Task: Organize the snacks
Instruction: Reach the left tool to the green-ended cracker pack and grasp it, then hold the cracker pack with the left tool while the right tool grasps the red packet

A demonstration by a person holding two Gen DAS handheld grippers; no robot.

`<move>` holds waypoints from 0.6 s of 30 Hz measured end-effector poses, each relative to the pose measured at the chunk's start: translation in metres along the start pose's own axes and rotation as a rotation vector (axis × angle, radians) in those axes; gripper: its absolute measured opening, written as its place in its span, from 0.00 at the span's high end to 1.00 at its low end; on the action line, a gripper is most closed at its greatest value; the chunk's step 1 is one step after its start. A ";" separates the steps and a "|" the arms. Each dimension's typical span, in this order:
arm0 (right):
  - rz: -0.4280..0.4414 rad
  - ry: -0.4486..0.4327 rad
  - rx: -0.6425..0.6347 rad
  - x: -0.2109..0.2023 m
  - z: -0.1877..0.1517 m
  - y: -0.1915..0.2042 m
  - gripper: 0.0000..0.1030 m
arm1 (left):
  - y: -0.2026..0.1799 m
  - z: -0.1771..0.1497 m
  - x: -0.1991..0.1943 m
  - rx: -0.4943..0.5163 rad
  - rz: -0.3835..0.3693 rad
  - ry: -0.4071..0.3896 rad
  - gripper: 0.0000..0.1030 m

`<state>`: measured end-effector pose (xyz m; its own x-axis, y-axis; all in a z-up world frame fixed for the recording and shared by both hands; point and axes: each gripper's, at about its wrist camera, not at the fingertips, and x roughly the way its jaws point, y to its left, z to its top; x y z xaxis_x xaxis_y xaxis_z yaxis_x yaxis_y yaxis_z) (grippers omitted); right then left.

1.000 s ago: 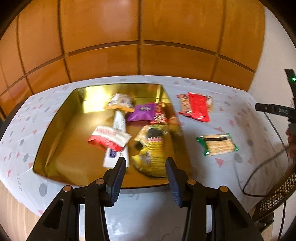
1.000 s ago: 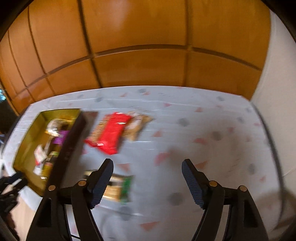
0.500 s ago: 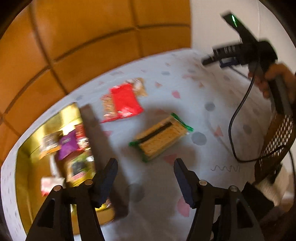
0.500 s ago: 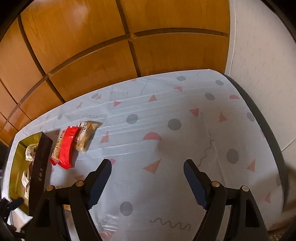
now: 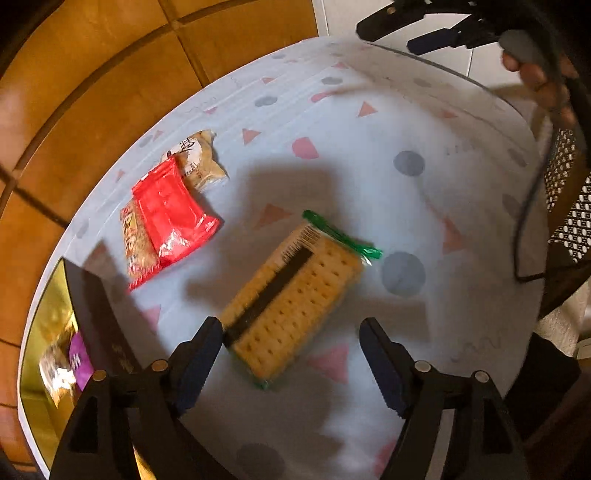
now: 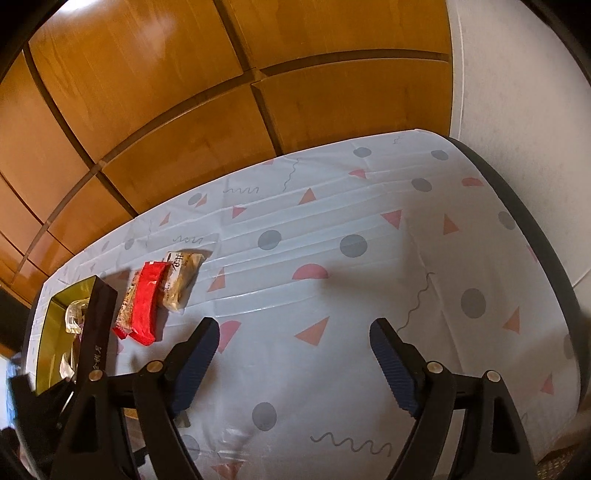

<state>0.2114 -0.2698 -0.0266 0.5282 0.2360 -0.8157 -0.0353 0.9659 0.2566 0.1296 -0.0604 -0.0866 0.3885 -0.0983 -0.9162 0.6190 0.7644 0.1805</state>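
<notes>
A cracker pack (image 5: 295,291) with green ends lies on the patterned tablecloth, just ahead of my open, empty left gripper (image 5: 291,354), partly between its fingers. A red packet (image 5: 170,214) lies over a brown one, with a beige packet (image 5: 197,158) behind it; they also show in the right wrist view, the red packet (image 6: 146,299) and the beige packet (image 6: 183,277). The gold tray (image 5: 48,306) with several snacks sits at the left, and in the right wrist view (image 6: 61,321) too. My right gripper (image 6: 291,354) is open and empty over bare tablecloth.
The right gripper, held by a hand, shows at the top right of the left wrist view (image 5: 443,29) with a black cable (image 5: 524,221). A wood-panelled wall (image 6: 221,92) runs behind the table. A patterned chair (image 5: 569,206) stands at the table's right edge.
My left gripper has swung right from the tray and closed in on the cracker pack, with its jaws wider. My right gripper has turned right, away from the snacks.
</notes>
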 end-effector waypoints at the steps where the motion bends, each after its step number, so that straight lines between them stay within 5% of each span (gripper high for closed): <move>1: 0.001 -0.002 -0.002 0.000 0.000 0.001 0.18 | 0.003 0.004 0.004 0.002 0.007 0.009 0.25; 8: 0.013 -0.029 0.001 -0.005 0.001 0.001 0.17 | 0.015 0.029 0.021 -0.068 -0.051 0.013 0.25; 10: 0.013 -0.036 0.008 -0.007 0.002 0.000 0.17 | 0.018 0.032 0.026 -0.151 -0.101 0.013 0.28; 14: 0.011 -0.040 0.016 -0.008 0.002 -0.001 0.16 | 0.018 0.026 0.025 -0.250 -0.135 -0.026 0.51; 18: 0.004 -0.038 0.008 -0.007 0.001 0.000 0.16 | 0.011 0.006 0.013 -0.283 -0.124 -0.037 0.54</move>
<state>0.2086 -0.2714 -0.0201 0.5601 0.2350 -0.7944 -0.0302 0.9641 0.2639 0.1459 -0.0574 -0.0946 0.3499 -0.2211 -0.9103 0.4503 0.8918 -0.0435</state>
